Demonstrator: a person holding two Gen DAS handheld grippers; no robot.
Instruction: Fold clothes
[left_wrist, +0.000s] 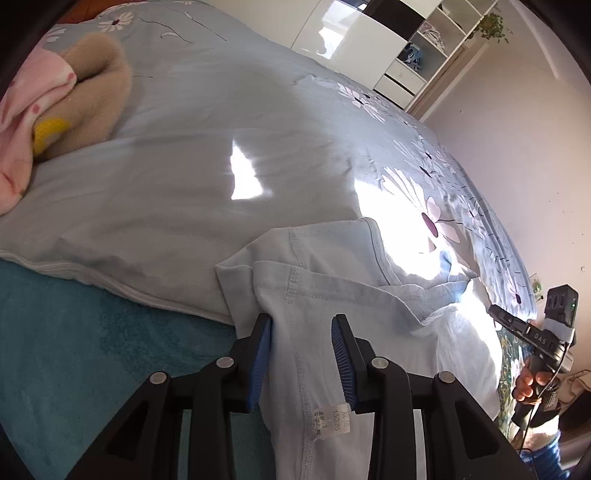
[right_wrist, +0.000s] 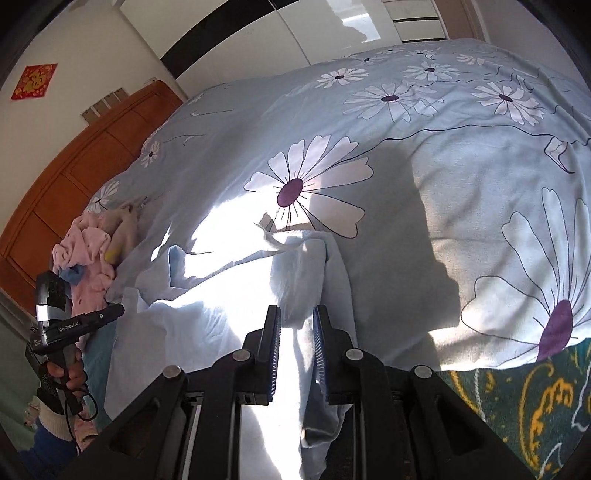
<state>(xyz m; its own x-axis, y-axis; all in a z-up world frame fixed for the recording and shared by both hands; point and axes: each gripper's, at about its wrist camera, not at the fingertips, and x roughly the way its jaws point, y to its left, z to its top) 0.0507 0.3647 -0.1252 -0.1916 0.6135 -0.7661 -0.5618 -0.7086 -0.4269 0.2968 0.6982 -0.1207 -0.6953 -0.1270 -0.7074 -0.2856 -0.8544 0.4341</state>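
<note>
On the bed (left_wrist: 177, 166), both grippers (jaws parted) straddle the shirt (left_wrist: 332, 306).

You have hard sunlight in both views. It blows out the shirt (right_wrist: 236, 317) and a patch of the duvet (left_wrist: 245, 177) to pure white, hiding detail there. A dark shadow (right_wrist: 417, 236) lies across the duvet. Fisheye lenses bend straight lines and blacken the corners. Focus is soft at the edges; the centre stays sharp.
</note>
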